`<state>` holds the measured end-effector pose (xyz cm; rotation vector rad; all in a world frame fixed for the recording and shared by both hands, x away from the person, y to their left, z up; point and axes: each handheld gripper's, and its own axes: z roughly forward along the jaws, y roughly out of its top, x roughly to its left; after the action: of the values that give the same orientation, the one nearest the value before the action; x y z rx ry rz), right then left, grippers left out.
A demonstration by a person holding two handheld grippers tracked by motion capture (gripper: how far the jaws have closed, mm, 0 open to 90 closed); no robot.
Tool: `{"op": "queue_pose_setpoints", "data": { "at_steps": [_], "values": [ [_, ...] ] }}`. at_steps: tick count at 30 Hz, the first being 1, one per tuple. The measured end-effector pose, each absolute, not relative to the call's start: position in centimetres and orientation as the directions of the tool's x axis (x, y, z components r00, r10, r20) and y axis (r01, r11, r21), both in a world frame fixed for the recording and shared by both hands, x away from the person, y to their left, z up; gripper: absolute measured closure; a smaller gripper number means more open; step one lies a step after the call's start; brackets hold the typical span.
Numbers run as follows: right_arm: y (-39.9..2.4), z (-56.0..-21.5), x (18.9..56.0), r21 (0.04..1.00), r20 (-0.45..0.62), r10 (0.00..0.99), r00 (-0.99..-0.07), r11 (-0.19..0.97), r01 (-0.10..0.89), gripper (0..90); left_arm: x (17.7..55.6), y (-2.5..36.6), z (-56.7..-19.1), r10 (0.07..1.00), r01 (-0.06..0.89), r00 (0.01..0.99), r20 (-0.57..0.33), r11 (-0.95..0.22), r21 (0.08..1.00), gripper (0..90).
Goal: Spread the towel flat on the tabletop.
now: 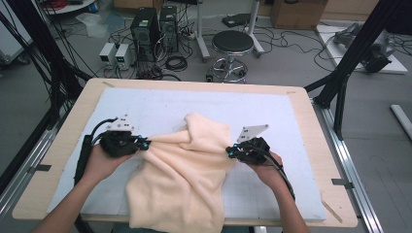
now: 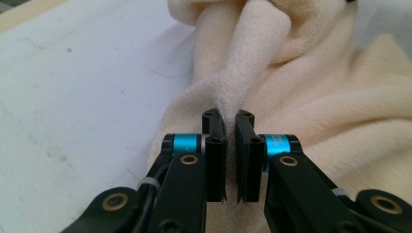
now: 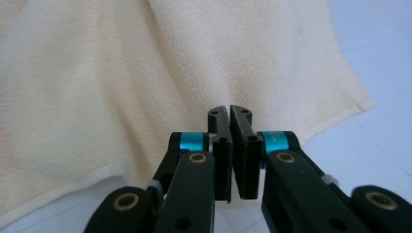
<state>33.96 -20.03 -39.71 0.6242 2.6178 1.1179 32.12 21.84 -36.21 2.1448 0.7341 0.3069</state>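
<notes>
Cream towel [image 1: 184, 174] was seen crumpled on white mat [image 1: 145, 104], hanging over near table edge. Left gripper [image 1: 144, 143] and right gripper [image 1: 230, 152] were clamped on opposite side folds. Gripping judged done; spreading and folding left.

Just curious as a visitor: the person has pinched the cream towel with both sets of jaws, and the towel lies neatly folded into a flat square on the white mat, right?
Not quite. The cream towel isn't folded flat: the high view shows it crumpled and bunched, with its near end draped over the table edge. The rest holds: the left gripper and the right gripper each have their jaws pinched on it, over the white mat.
</notes>
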Motion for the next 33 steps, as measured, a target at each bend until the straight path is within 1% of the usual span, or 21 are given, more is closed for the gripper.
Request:
{"op": "queue_pose_setpoints", "data": {
  "at_steps": [1, 4, 5, 9, 10, 12, 16, 18, 20, 21, 22, 24, 25, 28, 30, 31, 33],
  "values": [
    [-20.0, -39.5, 33.6, 0.730, -0.044, 0.454, -0.890, 0.623, 0.282, 87.8, 31.4, 22.0, -36.3, 0.595, 0.404, 0.802, -0.049, -0.479, 0.779, 84.2],
    [-20.1, -39.0, 31.8, 0.715, -0.056, 0.422, -0.905, 0.649, 0.259, 87.8, 29.1, 21.8, -36.8, 0.557, 0.382, 0.829, -0.049, -0.501, 0.776, 84.2],
    [-20.2, -39.0, 31.3, 0.711, -0.054, 0.416, -0.908, 0.654, 0.258, 87.8, 28.4, 21.7, -37.1, 0.543, 0.384, 0.837, -0.062, -0.503, 0.775, 84.1],
    [-20.8, -38.8, 28.6, 0.704, -0.037, 0.364, -0.931, 0.671, 0.234, 85.9, 26.3, 21.4, -38.1, 0.466, 0.365, 0.879, -0.106, -0.510, 0.779, 82.4],
    [-20.9, -38.6, 28.3, 0.712, -0.033, 0.358, -0.933, 0.664, 0.230, 84.0, 26.2, 21.5, -38.0, 0.456, 0.355, 0.883, -0.107, -0.503, 0.788, 79.5],
    [-21.3, -37.8, 28.1, 0.733, -0.042, 0.366, -0.930, 0.643, 0.220, 77.5, 26.5, 21.6, -37.3, 0.451, 0.346, 0.885, -0.112, -0.478, 0.807, 70.2],
    [-21.2, -36.7, 30.0, 0.756, -0.059, 0.420, -0.906, 0.612, 0.234, 69.3, 28.6, 21.3, -35.5, 0.470, 0.304, 0.879, -0.079, -0.426, 0.852, 64.6],
    [-20.6, -37.2, 31.5, 0.742, -0.077, 0.446, -0.892, 0.623, 0.247, 67.6, 30.2, 20.7, -35.1, 0.501, 0.311, 0.862, -0.072, -0.411, 0.857, 63.9],
    [-19.8, -38.2, 33.1, 0.733, -0.058, 0.467, -0.882, 0.620, 0.280, 66.1, 31.6, 20.3, -35.2, 0.529, 0.306, 0.847, -0.057, -0.397, 0.865, 64.1],
    [-19.6, -38.6, 33.6, 0.730, -0.052, 0.472, -0.880, 0.620, 0.289, 65.7, 32.3, 20.0, -35.6, 0.535, 0.317, 0.842, -0.067, -0.389, 0.865, 64.7],
    [-19.3, -39.2, 34.2, 0.723, -0.047, 0.479, -0.877, 0.622, 0.301, 64.7, 32.9, 19.6, -36.1, 0.529, 0.326, 0.846, -0.071, -0.408, 0.853, 65.2],
    [-18.7, -40.3, 35.2, 0.689, -0.053, 0.484, -0.874, 0.651, 0.319, 63.8, 33.6, 18.5, -37.4, 0.518, 0.349, 0.853, -0.058, -0.485, 0.802, 65.9],
    [-18.5, -40.8, 35.5, 0.674, -0.060, 0.480, -0.875, 0.666, 0.320, 62.7, 33.8, 18.1, -38.1, 0.503, 0.358, 0.861, -0.069, -0.505, 0.785, 65.8],
    [-17.9, -42.1, 36.4, 0.642, -0.046, 0.480, -0.876, 0.686, 0.342, 58.2, 33.4, 17.0, -39.9, 0.475, 0.392, 0.870, -0.131, -0.505, 0.769, 63.5],
    [-17.8, -42.9, 36.8, 0.620, 0.004, 0.491, -0.871, 0.682, 0.387, 58.5, 33.0, 16.5, -40.8, 0.454, 0.394, 0.879, -0.145, -0.521, 0.757, 62.9],
    [-17.9, -43.1, 37.0, 0.635, 0.030, 0.497, -0.867, 0.660, 0.400, 61.6, 32.7, 16.3, -41.1, 0.447, 0.396, 0.882, -0.151, -0.526, 0.752, 64.3],
    [-18.2, -43.0, 37.1, 0.638, 0.049, 0.502, -0.864, 0.649, 0.414, 79.5, 32.5, 15.9, -41.4, 0.442, 0.397, 0.885, -0.145, -0.555, 0.731, 68.3]
  ]
}}
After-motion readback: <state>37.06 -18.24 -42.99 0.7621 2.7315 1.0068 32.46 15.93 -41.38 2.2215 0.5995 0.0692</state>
